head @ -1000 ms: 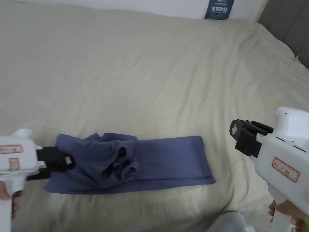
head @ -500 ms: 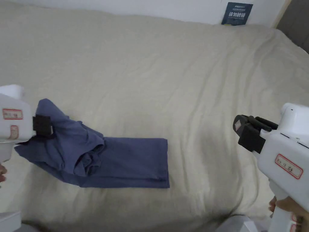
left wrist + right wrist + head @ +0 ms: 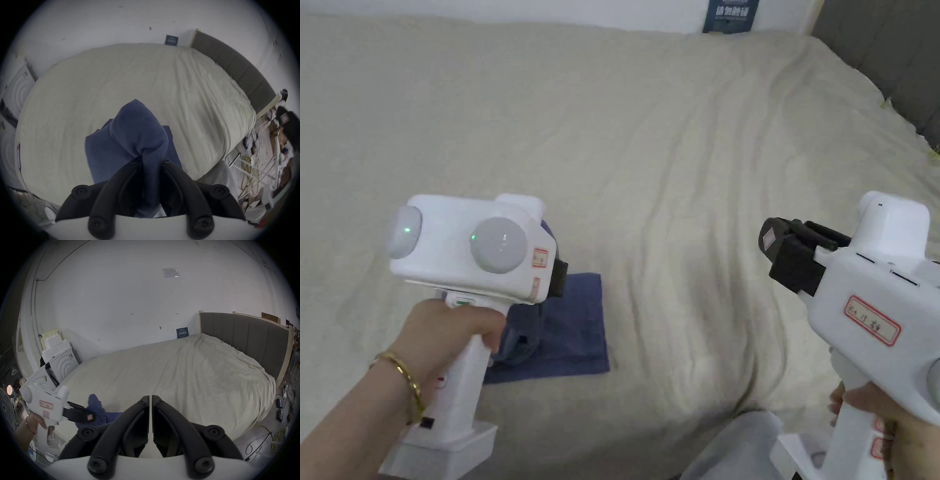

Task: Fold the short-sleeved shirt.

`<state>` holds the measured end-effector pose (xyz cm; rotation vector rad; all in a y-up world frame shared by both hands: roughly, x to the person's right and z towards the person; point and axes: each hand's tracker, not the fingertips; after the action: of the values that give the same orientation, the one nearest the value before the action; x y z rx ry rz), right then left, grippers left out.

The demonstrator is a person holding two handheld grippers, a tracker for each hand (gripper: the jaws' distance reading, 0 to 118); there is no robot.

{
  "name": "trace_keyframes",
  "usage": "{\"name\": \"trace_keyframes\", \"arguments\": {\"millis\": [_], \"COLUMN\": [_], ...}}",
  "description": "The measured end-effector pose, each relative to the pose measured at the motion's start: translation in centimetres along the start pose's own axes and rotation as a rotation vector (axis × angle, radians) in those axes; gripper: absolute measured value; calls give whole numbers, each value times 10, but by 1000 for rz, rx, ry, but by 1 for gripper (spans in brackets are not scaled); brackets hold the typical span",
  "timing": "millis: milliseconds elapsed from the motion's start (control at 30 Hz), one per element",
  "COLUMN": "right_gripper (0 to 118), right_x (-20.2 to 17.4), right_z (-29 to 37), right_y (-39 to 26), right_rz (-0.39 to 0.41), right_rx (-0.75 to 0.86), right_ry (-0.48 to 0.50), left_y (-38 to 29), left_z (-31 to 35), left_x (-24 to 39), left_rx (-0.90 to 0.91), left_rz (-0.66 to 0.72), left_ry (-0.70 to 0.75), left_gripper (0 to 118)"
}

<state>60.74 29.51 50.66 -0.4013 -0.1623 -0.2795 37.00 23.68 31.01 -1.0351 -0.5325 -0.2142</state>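
Note:
The dark blue short-sleeved shirt (image 3: 575, 331) lies near the bed's front edge as a short folded strip. One end of the shirt (image 3: 134, 133) is lifted and bunched. My left gripper (image 3: 150, 160) is shut on that bunch, both jaws pressing the cloth. In the head view the left gripper (image 3: 558, 279) hovers over the shirt's left part, and its white body hides much of the cloth. My right gripper (image 3: 773, 240) is held in the air to the right, well apart from the shirt. Its jaws (image 3: 151, 396) are shut with nothing between them.
The wrinkled cream bed sheet (image 3: 675, 156) stretches far behind and to the right of the shirt. A grey headboard (image 3: 887, 56) stands at the back right. White appliances (image 3: 61, 365) stand beyond the bed's left end. Cables (image 3: 259, 443) lie on the floor to the right.
My left gripper has lifted the shirt's left end and carried it rightward over the rest, so the strip on the bed looks much shorter. The right gripper has stayed shut and hovering.

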Motion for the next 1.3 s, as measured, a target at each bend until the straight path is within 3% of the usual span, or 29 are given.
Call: {"name": "trace_keyframes", "arguments": {"millis": [133,167,200,233,267,300,467,533,567,600,633,667,700,733,867,967,1133,1300], "right_gripper": [7,7,7,7,7,7,7,7,7,7,7,7,7,7,7,7,7,7], "right_x": [12,16,18,21,24,27,33,34,35,35,35,34,33,31,27,27,27,20], "right_z": [9,11,12,12,14,15,21,23,22,22,22,21,21,19,15,15,18,20], "right_y": [-2,-2,-3,-4,-5,-6,-3,-1,0,1,2,2,3,3,1,0,-1,2], "right_rz": [-22,-28,-35,-44,-54,-67,-73,-74,-78,-81,-83,-83,-82,-80,-63,-92,-69,-51], "right_rx": [8,8,5,3,4,3,5,11,14,17,21,23,21,18,10,7,-10,-13], "right_ry": [-35,-46,-63,-77,-80,-83,-98,-101,-99,-98,-97,-96,-94,-92,-103,-102,-119,-122], "left_y": [7,9,10,11,10,10,15,17,18,18,17,16,15,11,-6,-18,-36,-24], "left_z": [-44,-54,-62,-72,-77,-83,-66,-37,-23,-13,-3,1,4,2,-33,-70,-120,-111], "left_x": [30,35,38,40,45,45,21,3,-6,-13,-17,-16,-16,-15,-4,19,56,52], "left_rx": [-63,-76,-93,-115,-143,-155,-75,46,120,192,259,294,315,317,214,144,21,45], "left_rz": [-49,-52,-50,-24,10,52,186,231,222,208,184,166,161,154,179,108,-36,80], "left_ry": [12,-12,-66,-135,-191,-245,-323,-355,-347,-331,-269,-183,-112,-76,-230,-151,-90,-211], "left_gripper": [19,29,46,76,92,98,97,91,81,65,35,16,6,3,0,0,0,0]}}
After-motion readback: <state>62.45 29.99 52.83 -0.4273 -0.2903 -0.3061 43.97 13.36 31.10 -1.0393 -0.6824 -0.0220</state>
